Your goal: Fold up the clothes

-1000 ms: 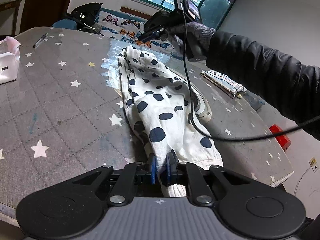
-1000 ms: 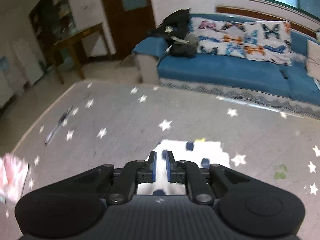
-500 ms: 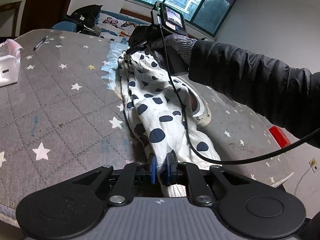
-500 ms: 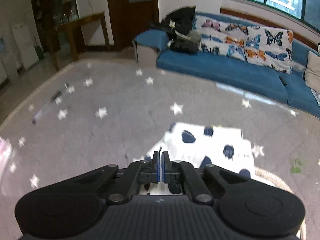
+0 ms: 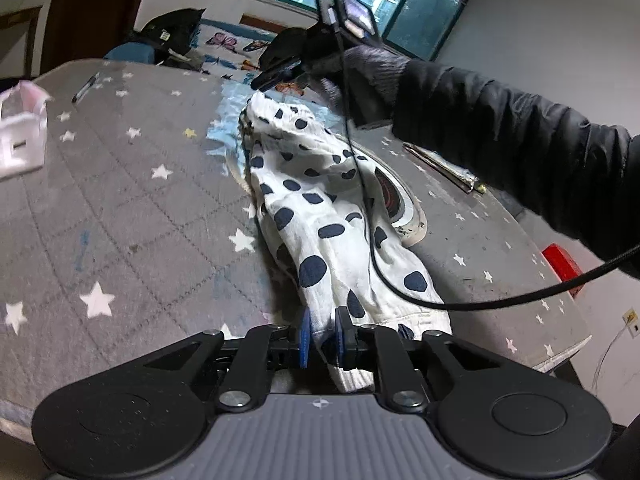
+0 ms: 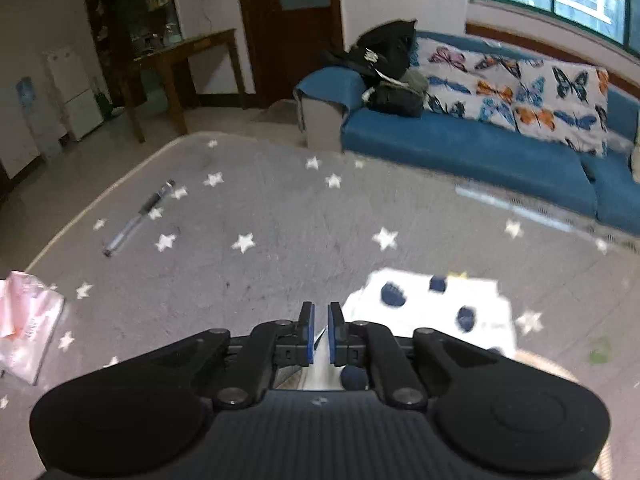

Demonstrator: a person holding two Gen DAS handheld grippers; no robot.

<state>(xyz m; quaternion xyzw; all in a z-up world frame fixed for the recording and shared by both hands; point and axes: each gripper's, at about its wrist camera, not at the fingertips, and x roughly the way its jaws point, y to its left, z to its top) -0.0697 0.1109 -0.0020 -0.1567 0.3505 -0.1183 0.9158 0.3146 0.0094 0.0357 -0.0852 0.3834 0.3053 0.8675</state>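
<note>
A white garment with dark blue spots (image 5: 320, 208) lies stretched lengthwise on the grey star-print table (image 5: 120, 200). My left gripper (image 5: 320, 334) is shut on its near end, cloth pinched between the blue pads. My right gripper (image 5: 276, 76) is at the far end and holds that end lifted off the table. In the right wrist view the right gripper (image 6: 320, 334) has white cloth between its nearly closed pads, and more of the spotted garment (image 6: 432, 308) lies just to the right.
A pen (image 6: 140, 216) and a pink-white bag (image 6: 24, 328) lie on the table's left side. A folded striped cloth (image 5: 440, 168) and a red object (image 5: 562, 264) are at the right. A blue sofa (image 6: 480, 148) stands beyond the table.
The right gripper closed on the far end of the garment and lifted it up off the table. The left gripper stayed clamped on the near end.
</note>
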